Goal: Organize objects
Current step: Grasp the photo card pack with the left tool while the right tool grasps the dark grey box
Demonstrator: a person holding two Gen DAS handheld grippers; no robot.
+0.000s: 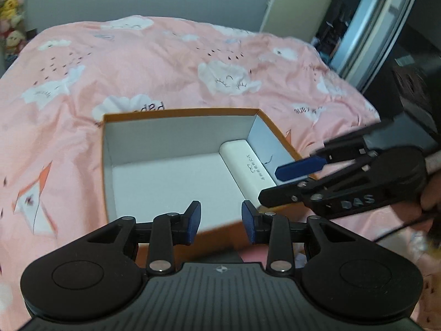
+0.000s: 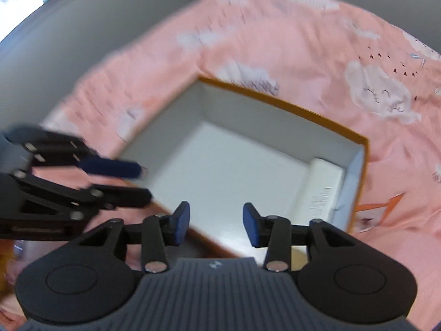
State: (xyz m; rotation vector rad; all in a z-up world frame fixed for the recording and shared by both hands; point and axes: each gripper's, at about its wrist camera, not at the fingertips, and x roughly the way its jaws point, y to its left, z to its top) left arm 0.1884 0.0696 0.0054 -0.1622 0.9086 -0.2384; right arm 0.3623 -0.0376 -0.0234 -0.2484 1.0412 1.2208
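Observation:
An open orange box [image 1: 182, 111] with a white inside lies on the pink bedspread. A white oblong case [image 1: 248, 169] lies inside it along the right wall. My left gripper [image 1: 220, 222] is open and empty over the box's near edge. My right gripper [image 2: 216, 224] is open and empty over the box's near side; from the left wrist view it shows at the right [image 1: 273, 184], above the case's near end. In the right wrist view the box [image 2: 289, 107] and the case [image 2: 322, 187] show, and the left gripper [image 2: 143, 182] reaches in from the left.
The pink bedspread [image 1: 165, 63] with white clouds covers the bed all around the box. A grey wall and a door [image 1: 300, 2] stand behind the bed. Stuffed toys [image 1: 11, 13] sit at the far left. A dark cabinet [image 1: 413, 69] stands at the right.

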